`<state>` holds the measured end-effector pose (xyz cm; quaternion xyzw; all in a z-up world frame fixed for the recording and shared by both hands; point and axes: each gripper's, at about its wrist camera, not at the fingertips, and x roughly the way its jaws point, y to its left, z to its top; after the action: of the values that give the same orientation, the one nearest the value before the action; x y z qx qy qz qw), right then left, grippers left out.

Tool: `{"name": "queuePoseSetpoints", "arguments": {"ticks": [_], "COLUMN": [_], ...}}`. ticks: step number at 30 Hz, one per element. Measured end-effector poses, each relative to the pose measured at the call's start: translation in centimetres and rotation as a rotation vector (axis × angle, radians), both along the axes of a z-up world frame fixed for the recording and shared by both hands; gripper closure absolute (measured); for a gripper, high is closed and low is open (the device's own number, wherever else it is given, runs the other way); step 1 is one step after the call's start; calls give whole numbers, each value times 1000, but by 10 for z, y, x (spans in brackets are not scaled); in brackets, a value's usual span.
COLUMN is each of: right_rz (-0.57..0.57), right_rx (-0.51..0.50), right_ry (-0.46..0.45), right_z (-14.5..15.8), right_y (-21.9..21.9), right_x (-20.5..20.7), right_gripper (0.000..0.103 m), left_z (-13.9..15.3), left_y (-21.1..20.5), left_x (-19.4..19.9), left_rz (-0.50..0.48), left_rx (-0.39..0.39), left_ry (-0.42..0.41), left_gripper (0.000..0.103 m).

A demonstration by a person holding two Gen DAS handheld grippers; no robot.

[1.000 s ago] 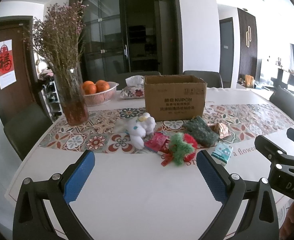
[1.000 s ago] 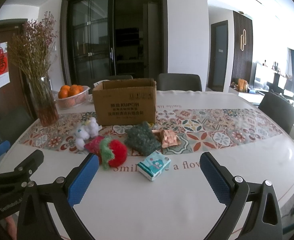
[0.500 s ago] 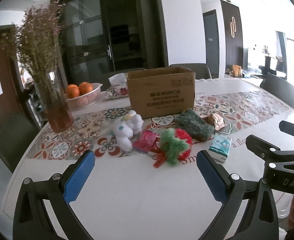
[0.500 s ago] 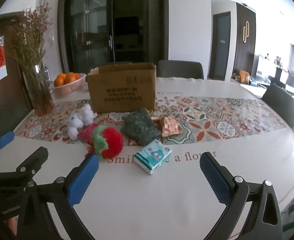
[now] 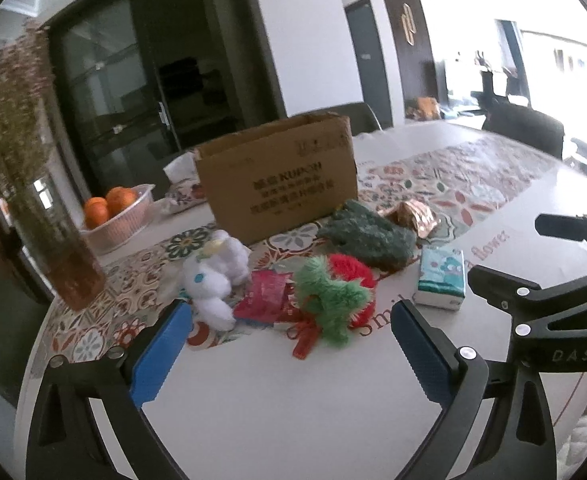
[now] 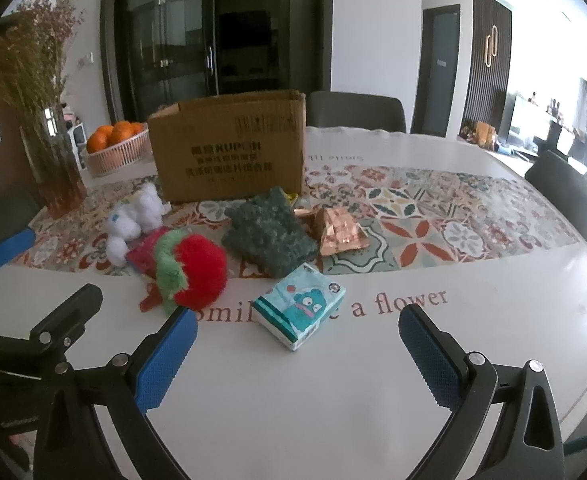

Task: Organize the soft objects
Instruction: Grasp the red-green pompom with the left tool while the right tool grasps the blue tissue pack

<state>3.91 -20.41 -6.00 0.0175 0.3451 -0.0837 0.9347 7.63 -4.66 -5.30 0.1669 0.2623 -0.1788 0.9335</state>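
A cardboard box (image 5: 277, 184) (image 6: 229, 152) stands open on the patterned runner. In front of it lie a white plush (image 5: 213, 276) (image 6: 131, 220), a red packet (image 5: 265, 300), a red and green strawberry plush (image 5: 333, 296) (image 6: 193, 268), a dark green knitted piece (image 5: 367, 236) (image 6: 269, 236), a copper foil pack (image 5: 417, 216) (image 6: 339, 232) and a teal tissue pack (image 5: 441, 276) (image 6: 299, 308). My left gripper (image 5: 289, 348) is open and empty, just short of the strawberry plush. My right gripper (image 6: 293, 356) is open and empty, just short of the tissue pack.
A glass vase of dried flowers (image 5: 53, 248) (image 6: 53, 172) stands at the left. A basket of oranges (image 5: 117, 216) (image 6: 117, 148) and a tissue holder (image 5: 181, 184) sit behind. Dark chairs (image 6: 357, 112) surround the white table (image 6: 333, 400).
Both grippers have moved forward toward the pile, so the objects look larger. The left view has tilted and swung toward the right. Both stay open.
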Motion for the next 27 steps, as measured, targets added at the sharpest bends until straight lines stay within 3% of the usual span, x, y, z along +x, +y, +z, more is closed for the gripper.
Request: {"name": "queuePoseSetpoints", "arguments": {"ticks": [13, 27], "right_rz": [74, 218], "right_rx": [-102, -268], "right_ry": [139, 182], "right_z": [-34, -55], "right_y": [-3, 3], "right_x": [46, 77], "right_gripper": [1, 1], "left_z": [-35, -61], "left_y": [-31, -60], "left_x": [36, 60], "left_rz": [-155, -300], "left_rx": [165, 291], "left_ry": [30, 51], "left_gripper": [3, 4]}}
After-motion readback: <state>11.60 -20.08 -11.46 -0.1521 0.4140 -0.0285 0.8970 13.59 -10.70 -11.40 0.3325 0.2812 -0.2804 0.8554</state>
